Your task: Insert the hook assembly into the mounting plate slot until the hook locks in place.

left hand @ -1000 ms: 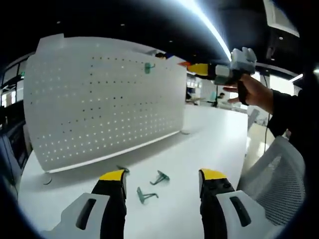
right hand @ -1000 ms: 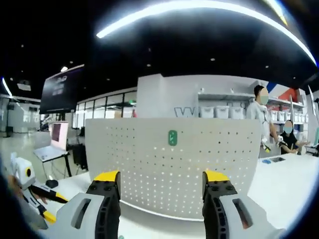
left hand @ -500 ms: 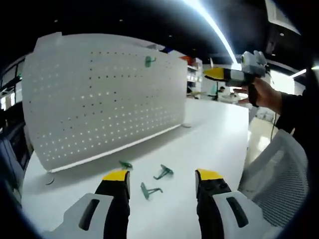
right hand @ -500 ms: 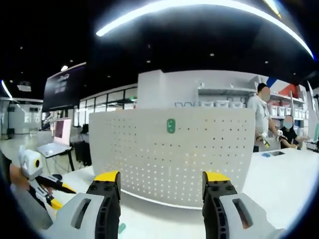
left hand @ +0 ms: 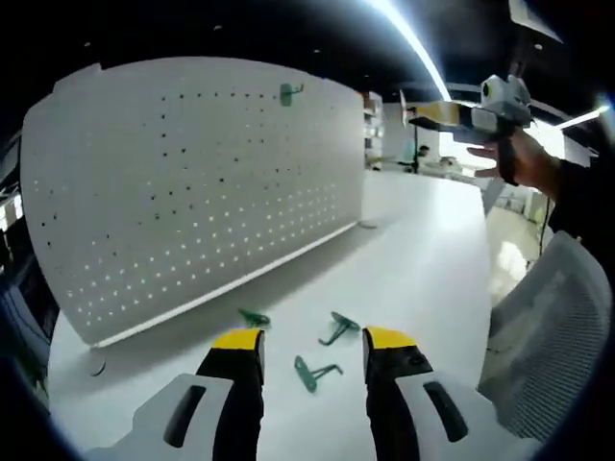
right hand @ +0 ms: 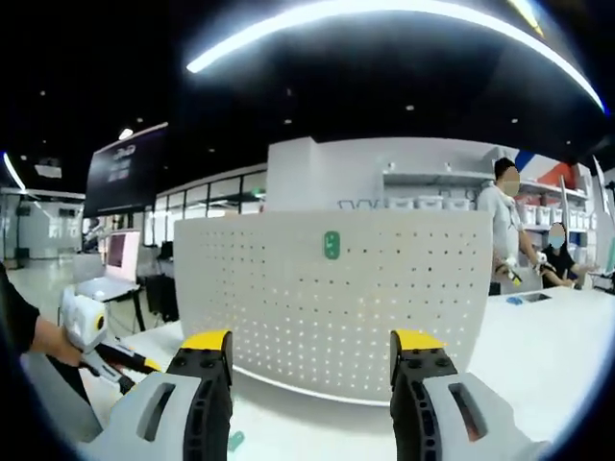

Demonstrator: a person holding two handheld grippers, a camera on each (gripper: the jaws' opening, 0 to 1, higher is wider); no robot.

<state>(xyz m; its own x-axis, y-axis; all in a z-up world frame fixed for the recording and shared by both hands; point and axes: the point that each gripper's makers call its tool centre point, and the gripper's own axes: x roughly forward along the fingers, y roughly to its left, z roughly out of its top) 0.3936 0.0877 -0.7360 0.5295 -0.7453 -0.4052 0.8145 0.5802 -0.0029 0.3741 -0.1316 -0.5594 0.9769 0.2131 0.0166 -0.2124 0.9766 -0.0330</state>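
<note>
Left fingers (left hand: pixel 237 353) apart over loose hooks (left hand: pixel 317 370), pegboard (left hand: pixel 192 182) behind

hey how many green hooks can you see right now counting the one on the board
4. One hook hangs near the pegboard's top edge; three loose hooks lie on the table, just ahead of the left claw.

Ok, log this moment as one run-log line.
left gripper: open, above loose hooks | right gripper: open, empty, facing pegboard | one hook on board
</note>
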